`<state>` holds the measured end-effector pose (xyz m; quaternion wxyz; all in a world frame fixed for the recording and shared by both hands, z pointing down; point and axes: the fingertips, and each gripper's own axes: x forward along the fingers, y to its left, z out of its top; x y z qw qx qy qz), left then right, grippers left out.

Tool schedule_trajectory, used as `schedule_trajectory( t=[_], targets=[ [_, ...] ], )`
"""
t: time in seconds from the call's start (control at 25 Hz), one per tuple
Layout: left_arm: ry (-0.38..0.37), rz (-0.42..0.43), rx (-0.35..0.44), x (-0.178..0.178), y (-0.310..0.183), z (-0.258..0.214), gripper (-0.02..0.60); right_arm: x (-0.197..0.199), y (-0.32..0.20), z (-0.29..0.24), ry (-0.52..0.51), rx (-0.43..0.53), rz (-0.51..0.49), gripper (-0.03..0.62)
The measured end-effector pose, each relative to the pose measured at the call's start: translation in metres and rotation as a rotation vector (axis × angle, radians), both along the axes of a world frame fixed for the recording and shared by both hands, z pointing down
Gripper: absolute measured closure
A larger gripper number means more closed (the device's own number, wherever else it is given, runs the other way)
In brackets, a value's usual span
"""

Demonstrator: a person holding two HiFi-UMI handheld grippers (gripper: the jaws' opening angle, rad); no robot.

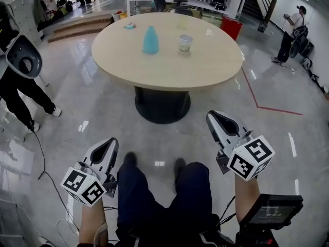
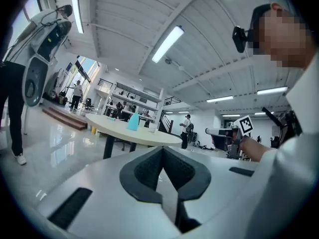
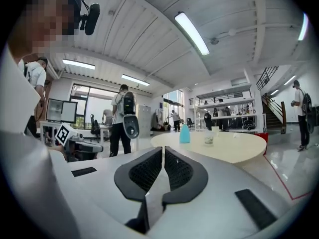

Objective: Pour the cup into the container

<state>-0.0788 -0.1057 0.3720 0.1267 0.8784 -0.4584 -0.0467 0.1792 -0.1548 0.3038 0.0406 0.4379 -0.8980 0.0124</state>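
A light blue container [image 1: 150, 40] and a clear cup [image 1: 185, 43] stand side by side on a round beige table [image 1: 205, 66], well ahead of me. Both grippers are held low above my knees, far short of the table. The left gripper [image 1: 109, 144] and the right gripper [image 1: 216, 117] point toward it with nothing in them. In the left gripper view the left gripper [image 2: 162, 151] has its pads meeting, with the container [image 2: 133, 121] and cup [image 2: 152, 126] small in the distance. In the right gripper view the right gripper [image 3: 163, 149] is shut too, and the container [image 3: 185, 134] and cup [image 3: 209, 139] are far off.
The table stands on a dark pedestal [image 1: 162, 104] on a glossy floor. A person in black [image 1: 18, 86] stands at the left with a grey device [image 1: 23, 58]. Another person [image 1: 289, 35] stands far right. A red bin [image 1: 231, 27], a red floor line [image 1: 259, 99] and a floor cable [image 1: 43, 163] are nearby.
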Motion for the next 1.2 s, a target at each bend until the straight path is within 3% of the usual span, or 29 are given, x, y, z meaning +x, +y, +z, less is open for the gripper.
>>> schedule_trajectory(
  t=[0.24,0.6,1.0,1.2],
  targets=[
    [-0.017,0.046,-0.028,0.044,0.059,0.022,0.581,0.042,0.050,0.033,-0.015,-0.053,0.038,0.576],
    [-0.030,0.021,-0.076,0.044,0.217,-0.006,0.581,0.032,0.206,0.005,-0.017,-0.067,-0.002,0.576],
    [-0.064,0.112,-0.037,0.052,0.337,-0.026,0.581,0.036,0.349,-0.001,-0.046,-0.049,0.068,0.576],
    [-0.057,0.141,-0.033,0.039,0.396,-0.007,0.581,0.026,0.414,0.011,-0.051,-0.035,0.097,0.576]
  ],
)
